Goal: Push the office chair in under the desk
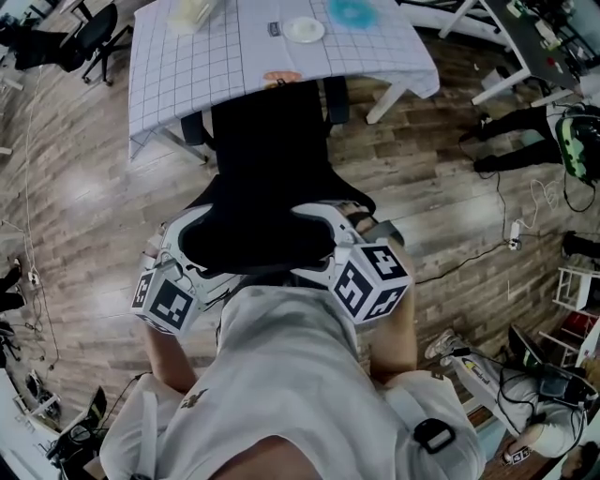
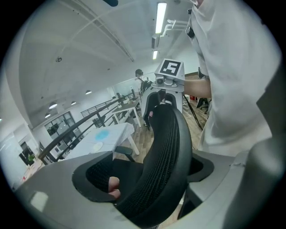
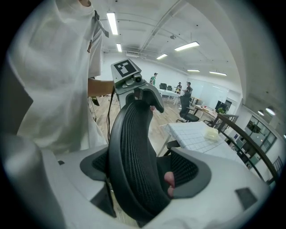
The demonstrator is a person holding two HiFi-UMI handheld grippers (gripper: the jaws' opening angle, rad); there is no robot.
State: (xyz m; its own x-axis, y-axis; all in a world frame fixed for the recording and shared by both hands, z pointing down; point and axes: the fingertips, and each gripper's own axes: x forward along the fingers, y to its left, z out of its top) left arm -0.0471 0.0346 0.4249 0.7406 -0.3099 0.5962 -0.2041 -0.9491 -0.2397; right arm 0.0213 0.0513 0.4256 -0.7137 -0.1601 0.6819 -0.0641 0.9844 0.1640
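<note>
Head view: the chair (image 1: 272, 173) is seen with its seat partly under the desk (image 1: 234, 56), its back clamped at the top by left gripper (image 2: 152, 174) and right gripper (image 3: 143, 170) alike.

Grid-clothed desk (image 1: 234, 66) with white plate (image 1: 305, 29), blue disc (image 1: 353, 12), yellowish container (image 1: 190, 14)

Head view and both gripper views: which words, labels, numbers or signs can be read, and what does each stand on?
Readable words or numbers: none in any view.
Left marker cube: black-and-white square pattern, no letters.
Right marker cube: the same kind of pattern, no letters.
Orange patch on the tablecloth: too blurred to read.
</note>
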